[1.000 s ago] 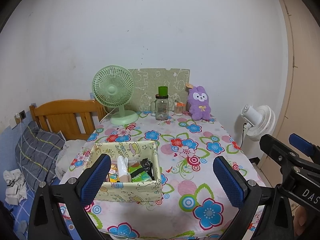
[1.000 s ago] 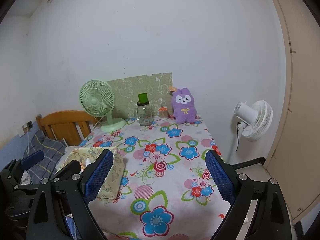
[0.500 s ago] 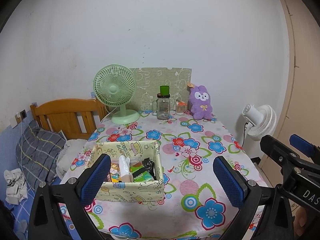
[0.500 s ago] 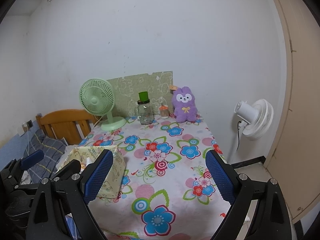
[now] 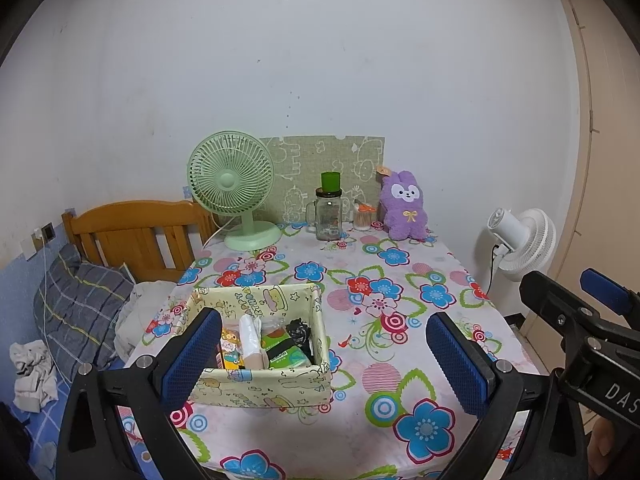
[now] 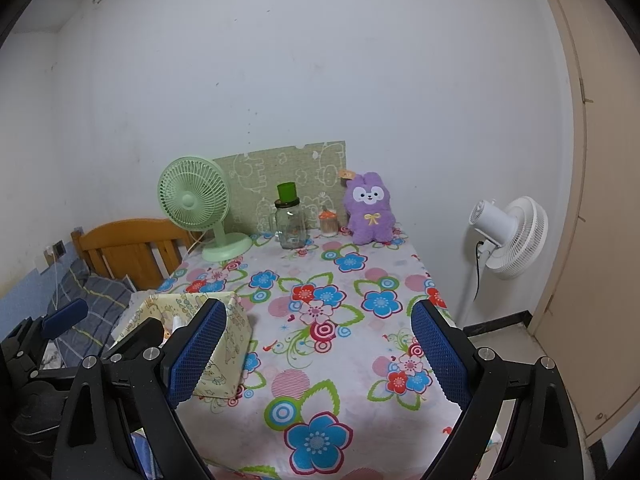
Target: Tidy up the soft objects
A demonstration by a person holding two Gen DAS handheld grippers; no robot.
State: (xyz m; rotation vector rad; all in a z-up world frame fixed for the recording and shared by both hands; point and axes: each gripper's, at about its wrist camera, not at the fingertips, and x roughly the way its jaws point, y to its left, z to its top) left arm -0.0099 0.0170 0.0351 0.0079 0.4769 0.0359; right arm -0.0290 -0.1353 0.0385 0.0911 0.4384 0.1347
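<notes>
Left wrist view: left gripper [image 5: 323,360] hangs over the near edge of the table [image 5: 400,412], blue pads wide apart, nothing between them. Fabric storage box [image 5: 264,384] sits on the floral cloth near the front-left corner, partly behind the left pad. Inside: tissue packs and small packets, upright and crammed; exact items too small to read. Purple plush bunny [image 5: 403,205] sits upright at the far right of the table, against the wall, beside a small jar [image 5: 363,218]. Glass mug-jar with a green cup on top [image 5: 329,210] is just left of that; green desk fan [image 5: 234,196] further left. White floor fan [image 5: 524,240] stands off the table's right side.

Right wrist view: right gripper [image 6: 316,354] also spread wide and empty, above the near table edge. Plush bunny [image 6: 370,210] well apart from both grippers, at the far end. Storage box [image 6: 218,344] sits behind the left pad, with the left gripper's body visible beside it at the frame's left.
</notes>
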